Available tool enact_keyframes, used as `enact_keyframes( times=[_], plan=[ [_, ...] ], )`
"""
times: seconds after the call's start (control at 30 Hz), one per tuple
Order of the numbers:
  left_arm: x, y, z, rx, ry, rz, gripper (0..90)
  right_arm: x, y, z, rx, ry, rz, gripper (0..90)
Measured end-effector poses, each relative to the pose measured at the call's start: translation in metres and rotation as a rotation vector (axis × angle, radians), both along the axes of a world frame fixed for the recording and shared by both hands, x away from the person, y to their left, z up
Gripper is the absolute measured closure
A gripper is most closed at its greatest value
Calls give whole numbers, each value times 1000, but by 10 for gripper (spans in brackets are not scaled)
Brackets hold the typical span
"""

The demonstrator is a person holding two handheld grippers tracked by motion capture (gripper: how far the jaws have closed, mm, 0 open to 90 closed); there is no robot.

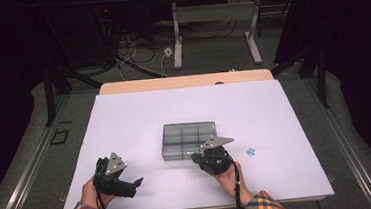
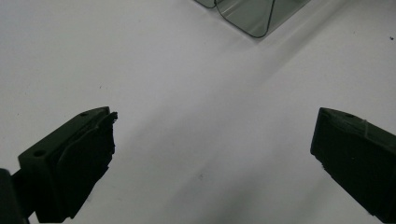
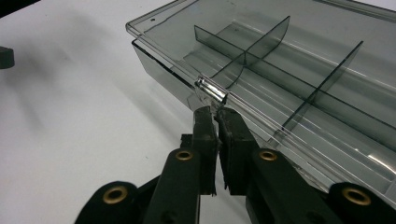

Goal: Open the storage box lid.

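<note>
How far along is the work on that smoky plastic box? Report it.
Done: the right gripper has its nearly closed jaws at the latch tab on the front edge of the compartment box. In hand: working that latch; the lid looks closed. Left: opening the lid. The left gripper is open over bare table, and a small blue piece lies untouched.

Bare white table lies open from nine to twelve o'clock; the smoky compartment box blocks the centre, and a blue star sits at three.
</note>
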State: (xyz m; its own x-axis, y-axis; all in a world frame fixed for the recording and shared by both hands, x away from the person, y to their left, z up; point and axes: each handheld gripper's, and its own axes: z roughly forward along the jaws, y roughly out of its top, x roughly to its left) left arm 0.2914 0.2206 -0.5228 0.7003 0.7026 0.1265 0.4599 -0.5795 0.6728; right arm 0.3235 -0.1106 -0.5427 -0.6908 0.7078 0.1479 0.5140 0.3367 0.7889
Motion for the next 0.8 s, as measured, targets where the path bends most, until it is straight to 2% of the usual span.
enact_keyframes(
  times=[0.03, 0.07, 0.1, 0.17, 0.27, 0.37, 0.47, 0.53, 0.8],
  plan=[
    [0, -2, 0, -14, 3, 3, 0, 0, 0, 0, -4, 0, 1, 861],
    [1, -3, 2, -6, 15, -3, 0, 0, 1, 0, 7, -9, -2, 861],
    [2, -5, 2, -18, 4, 0, 0, 0, 0, 0, 4, -11, 0, 861],
    [4, -9, 3, -14, -1, -6, 0, 0, 1, 2, -8, -2, 6, 861],
    [9, -17, 5, -19, 4, -15, 0, 1, 1, 2, -2, -26, 6, 861],
    [14, -22, 6, -10, 15, -26, 0, 1, 1, 3, -5, -27, 10, 860],
    [18, -26, 7, -13, 22, -28, 0, 0, 0, 5, -16, -17, 16, 860],
    [20, -29, 6, -27, 18, -20, 0, 1, 1, 5, -7, -30, 14, 860],
    [29, -42, 9, -27, 20, -39, 0, 1, 0, 5, -13, -40, 21, 860]
  ],
)
